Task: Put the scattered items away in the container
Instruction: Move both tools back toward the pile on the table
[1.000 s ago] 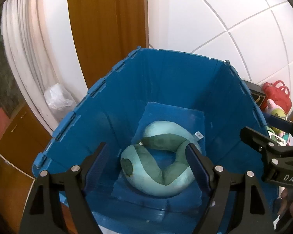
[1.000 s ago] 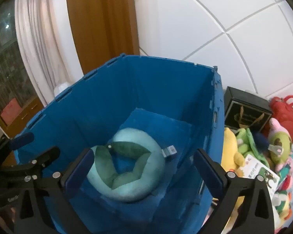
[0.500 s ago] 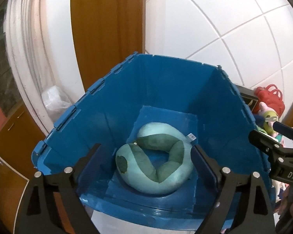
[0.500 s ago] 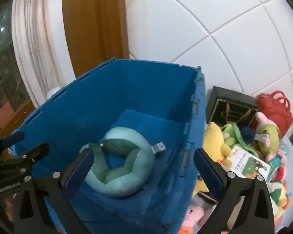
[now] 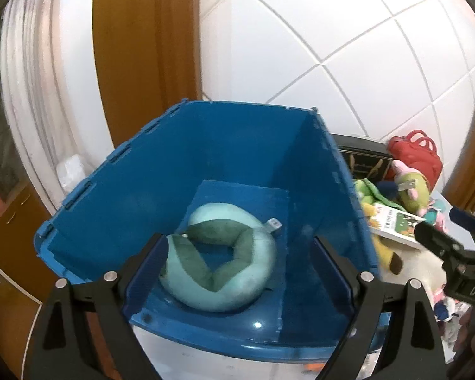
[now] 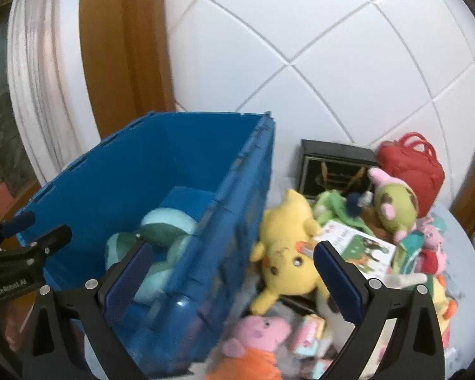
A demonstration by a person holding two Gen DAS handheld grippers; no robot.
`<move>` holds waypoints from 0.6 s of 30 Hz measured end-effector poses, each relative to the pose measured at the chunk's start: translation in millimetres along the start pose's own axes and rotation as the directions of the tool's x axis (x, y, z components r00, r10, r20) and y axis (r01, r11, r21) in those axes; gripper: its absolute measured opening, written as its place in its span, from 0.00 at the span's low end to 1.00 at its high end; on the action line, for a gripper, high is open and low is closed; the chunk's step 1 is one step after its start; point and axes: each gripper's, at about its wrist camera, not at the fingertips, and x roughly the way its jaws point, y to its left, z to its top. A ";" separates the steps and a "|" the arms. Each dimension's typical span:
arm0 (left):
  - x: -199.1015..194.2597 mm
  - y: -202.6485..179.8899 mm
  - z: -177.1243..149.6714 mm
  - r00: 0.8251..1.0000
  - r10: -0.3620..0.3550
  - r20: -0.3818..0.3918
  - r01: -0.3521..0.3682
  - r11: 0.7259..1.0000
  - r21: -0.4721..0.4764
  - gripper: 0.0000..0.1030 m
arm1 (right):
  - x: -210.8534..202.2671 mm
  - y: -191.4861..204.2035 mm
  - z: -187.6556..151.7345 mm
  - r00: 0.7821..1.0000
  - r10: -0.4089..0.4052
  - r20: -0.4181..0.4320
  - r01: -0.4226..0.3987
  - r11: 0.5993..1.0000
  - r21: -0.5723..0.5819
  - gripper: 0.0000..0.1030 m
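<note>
The left gripper (image 5: 237,250) stands wide with nothing between its jaws, which have just been opening, above the blue container (image 5: 161,171) where the green neck pillow (image 5: 220,259) lies on the bottom. The right gripper (image 6: 231,272), also wide and empty, hangs over the container's right wall beside the scattered toys: a yellow plush (image 6: 285,247), a somewhat blurred pink pig plush (image 6: 256,335) and a picture book (image 6: 357,247).

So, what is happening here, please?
A person is tidying toys into a blue crate with two hand-held tongs. One green neck pillow lies inside already. Both the left tongs and the right tongs are open and hold nothing. The right tongs point toward a yellow plush toy in the pile beside the crate.
</note>
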 end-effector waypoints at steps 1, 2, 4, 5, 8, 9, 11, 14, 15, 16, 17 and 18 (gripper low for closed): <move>-2.9 -8.4 -1.0 1.000 -0.004 0.006 0.004 1.000 0.003 0.89 | -3.1 -8.4 -2.3 1.000 -0.006 -0.002 0.006 1.000 -0.003 1.00; -6.6 -19.3 -2.2 1.000 -0.010 0.012 0.010 1.000 0.007 0.89 | -6.1 -15.2 -4.4 1.000 -0.013 0.000 0.013 1.000 -0.003 1.00; -12.1 -36.8 -4.4 1.000 -0.018 0.019 0.018 1.000 0.014 0.89 | -14.1 -33.6 -9.9 1.000 -0.016 0.002 0.016 1.000 0.003 1.00; -16.6 -50.0 -5.9 0.999 -0.025 0.024 0.024 0.999 0.020 0.89 | -19.0 -44.6 -13.0 1.000 -0.013 0.003 0.013 1.000 0.010 1.00; -28.8 -85.2 -10.5 0.999 -0.039 0.035 0.037 0.999 0.038 0.89 | -32.7 -74.0 -22.1 1.000 -0.022 0.009 0.022 1.000 0.021 1.00; -32.2 -96.2 -12.7 0.998 -0.045 0.037 0.043 0.998 0.047 0.89 | -38.4 -88.0 -26.3 1.000 -0.027 0.010 0.027 0.999 0.029 1.00; -39.7 -123.7 -18.9 0.997 -0.057 0.042 0.054 0.996 0.069 0.89 | -48.0 -110.2 -33.5 0.999 -0.031 0.012 0.030 0.999 0.046 1.00; -48.3 -159.3 -30.9 0.996 -0.072 0.056 0.068 0.995 0.072 0.89 | -63.7 -148.4 -48.8 0.999 -0.039 0.011 0.038 0.997 0.071 1.00; -49.5 -169.5 -35.1 0.995 -0.079 0.053 0.075 0.995 0.071 0.89 | -69.2 -163.6 -56.5 0.999 -0.045 0.005 0.045 0.996 0.079 1.00; -49.8 -179.0 -39.0 0.995 -0.090 0.046 0.086 0.994 0.073 0.89 | -72.6 -174.2 -61.9 0.999 -0.052 0.000 0.052 0.995 0.083 1.00; -49.3 -193.0 -44.7 0.994 -0.100 0.032 0.097 0.992 0.077 0.89 | -76.4 -186.3 -68.6 0.998 -0.061 -0.004 0.061 0.994 0.087 1.00; -48.1 -203.8 -50.2 0.995 -0.098 0.020 0.096 0.992 0.084 0.89 | -80.1 -198.1 -76.0 0.997 -0.071 -0.008 0.071 0.993 0.094 1.00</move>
